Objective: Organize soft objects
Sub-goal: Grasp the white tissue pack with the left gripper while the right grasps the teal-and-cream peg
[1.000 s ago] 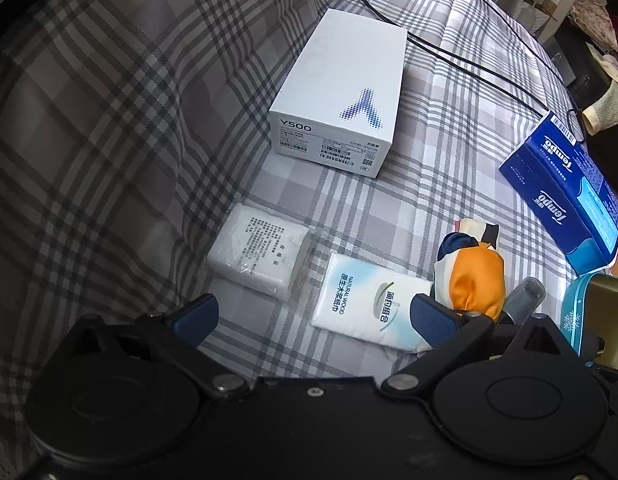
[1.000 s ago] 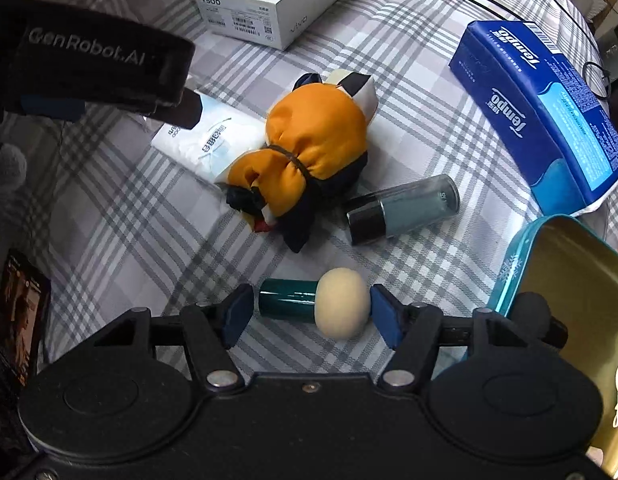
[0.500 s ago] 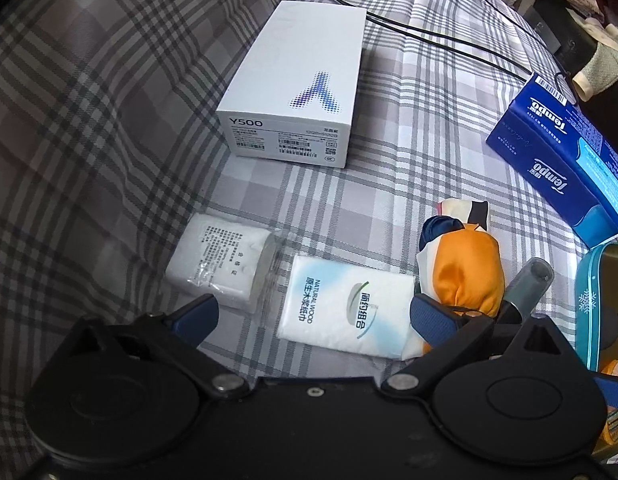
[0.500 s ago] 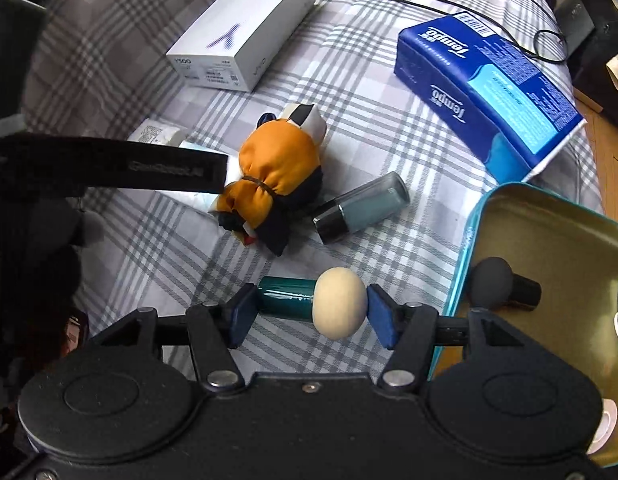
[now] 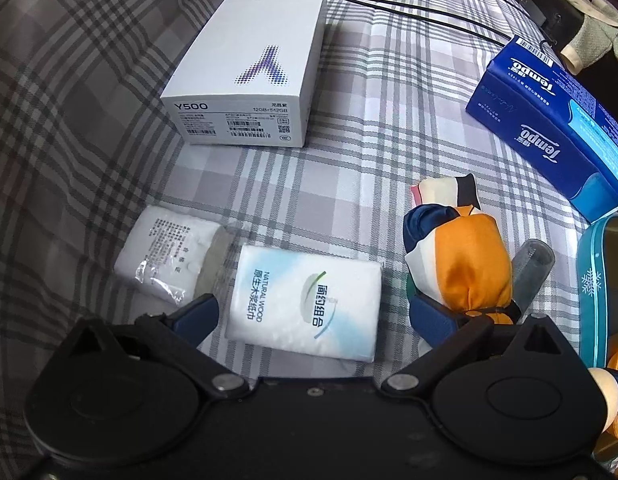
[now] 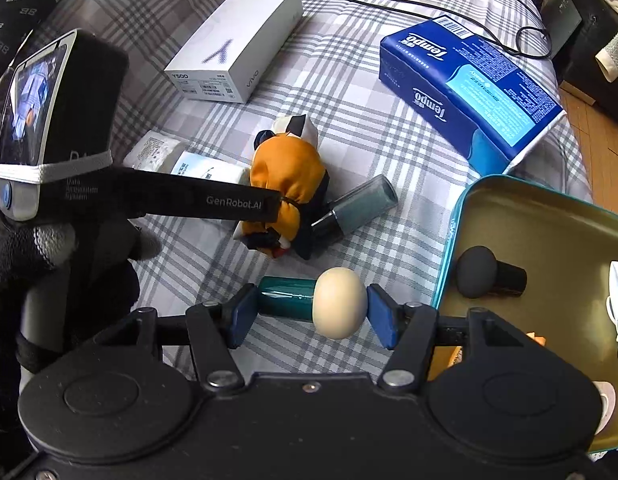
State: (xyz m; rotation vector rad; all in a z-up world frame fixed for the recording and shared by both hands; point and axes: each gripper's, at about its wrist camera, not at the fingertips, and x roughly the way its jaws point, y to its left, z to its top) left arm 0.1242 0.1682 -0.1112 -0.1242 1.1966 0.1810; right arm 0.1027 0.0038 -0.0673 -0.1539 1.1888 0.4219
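My right gripper is shut on a teal-handled makeup puff with a beige sponge head, held just left of the teal tin. A black puff lies inside the tin. My left gripper is open, straddling a white tissue pack; it also shows in the right wrist view. An orange fabric pouch lies by its right finger, and shows in the right wrist view. A clear-wrapped white pack lies to the left.
A white phone box and a blue Tempo tissue box lie farther back on the plaid cloth. A grey vial lies beside the pouch. A black cable crosses the back.
My left gripper has moved forward and right, so the tissue pack now sits between its fingers. My right gripper, still holding the puff, has pulled up and toward the tin.
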